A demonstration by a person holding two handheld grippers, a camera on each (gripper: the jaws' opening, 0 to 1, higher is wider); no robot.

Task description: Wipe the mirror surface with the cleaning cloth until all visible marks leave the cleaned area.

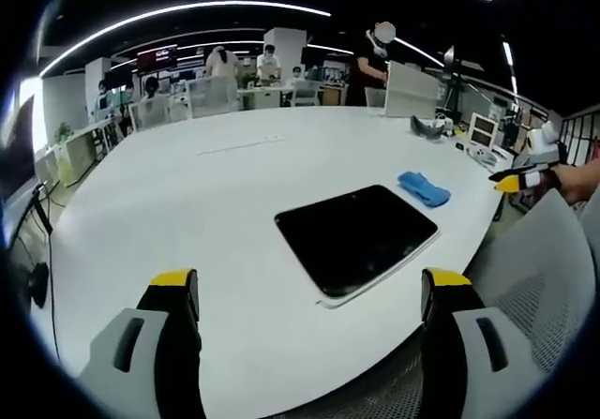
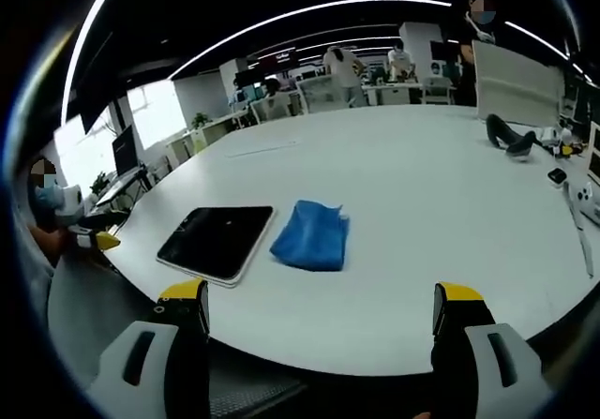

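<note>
A dark rectangular mirror (image 1: 358, 235) with a white rim lies flat on the white table, near its front edge. A folded blue cleaning cloth (image 1: 424, 188) rests just beyond the mirror's far right corner. In the right gripper view the cloth (image 2: 312, 234) sits right of the mirror (image 2: 217, 241), almost touching it. My left gripper (image 1: 312, 292) stands open over the table edge, short of the mirror, with nothing between its jaws. My right gripper (image 2: 321, 308) is open too, hanging before the table edge and short of the cloth. Its yellow tip (image 1: 509, 183) enters the left gripper view at the right.
The white table (image 1: 206, 194) is large and rounded. A dark tool (image 2: 511, 137), small devices (image 2: 581, 194) and a white screen (image 2: 511, 82) sit at its far right. A grey chair back (image 1: 534, 278) stands close at the right. People work at desks behind.
</note>
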